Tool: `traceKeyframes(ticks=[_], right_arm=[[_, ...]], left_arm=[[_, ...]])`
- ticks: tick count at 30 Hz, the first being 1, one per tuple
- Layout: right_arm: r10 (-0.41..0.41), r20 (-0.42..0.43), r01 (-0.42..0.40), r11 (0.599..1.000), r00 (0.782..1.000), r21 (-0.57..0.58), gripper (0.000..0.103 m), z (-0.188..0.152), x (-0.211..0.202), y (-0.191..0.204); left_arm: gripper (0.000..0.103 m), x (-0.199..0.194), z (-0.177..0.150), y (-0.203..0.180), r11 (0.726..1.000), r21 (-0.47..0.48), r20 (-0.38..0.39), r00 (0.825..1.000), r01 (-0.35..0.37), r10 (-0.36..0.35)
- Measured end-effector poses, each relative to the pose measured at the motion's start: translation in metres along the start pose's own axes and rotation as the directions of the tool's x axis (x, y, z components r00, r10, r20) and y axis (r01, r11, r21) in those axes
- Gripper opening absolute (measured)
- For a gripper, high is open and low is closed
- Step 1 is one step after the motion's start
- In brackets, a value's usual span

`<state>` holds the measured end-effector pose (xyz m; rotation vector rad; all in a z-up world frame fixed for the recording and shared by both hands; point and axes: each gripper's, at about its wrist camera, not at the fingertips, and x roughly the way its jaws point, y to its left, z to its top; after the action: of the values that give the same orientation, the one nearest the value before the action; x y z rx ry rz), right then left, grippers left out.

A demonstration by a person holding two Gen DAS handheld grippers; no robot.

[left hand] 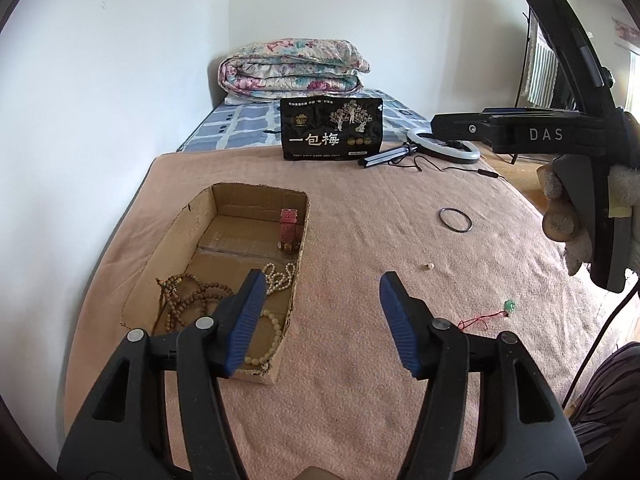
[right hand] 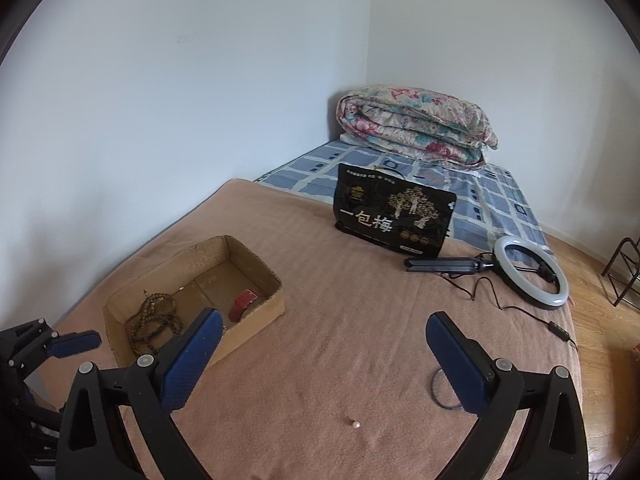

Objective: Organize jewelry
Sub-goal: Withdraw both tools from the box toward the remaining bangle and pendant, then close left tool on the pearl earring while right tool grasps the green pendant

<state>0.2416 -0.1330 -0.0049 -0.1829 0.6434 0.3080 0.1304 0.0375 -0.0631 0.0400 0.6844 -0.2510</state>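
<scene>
Left wrist view: left tongs (left hand: 322,304) apart, nothing between them; cardboard box (left hand: 298,264) with bead strings (left hand: 192,296) at their left tip, black ring (left hand: 455,220) ahead-right. Right wrist view: right tongs (right hand: 323,334) wide apart, empty; small bead (right hand: 355,424) between them on the blanket (right hand: 320,288).

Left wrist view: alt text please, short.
Open left gripper hangs empty above a pink blanket, beside a cardboard box holding bead strands and a red watch. A dark ring lies loose on the blanket.
</scene>
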Motion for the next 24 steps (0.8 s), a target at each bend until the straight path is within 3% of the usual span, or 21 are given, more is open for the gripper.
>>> traceKeyframes(ticks=[10,20,22,24], right_arm=[[-0.088,-0.027,0.089,0.995,0.996,0.052,0.103,-0.042,-0.025,-0.074],[-0.138,-0.102,0.146,0.986,0.985,0.075,0.103,-0.122,-0.039,-0.123],[-0.14,-0.117,0.15,0.985,0.983,0.08,0.103,-0.138,-0.041,-0.126],[-0.137,-0.126,0.148,0.986,0.982,0.08,0.103,-0.153,-0.042,-0.127]], left_arm=[[0.061,0.024,-0.014,-0.043,0.992,0.081,-0.075,0.993,0.095,-0.088],[0.061,0.049,-0.038,-0.074,0.978,0.091,-0.167,0.972,0.185,-0.168],[0.058,0.052,-0.042,-0.077,0.976,0.078,-0.175,0.967,0.203,-0.187],[0.049,0.055,-0.047,-0.081,0.974,0.086,-0.186,0.964,0.21,-0.192]])
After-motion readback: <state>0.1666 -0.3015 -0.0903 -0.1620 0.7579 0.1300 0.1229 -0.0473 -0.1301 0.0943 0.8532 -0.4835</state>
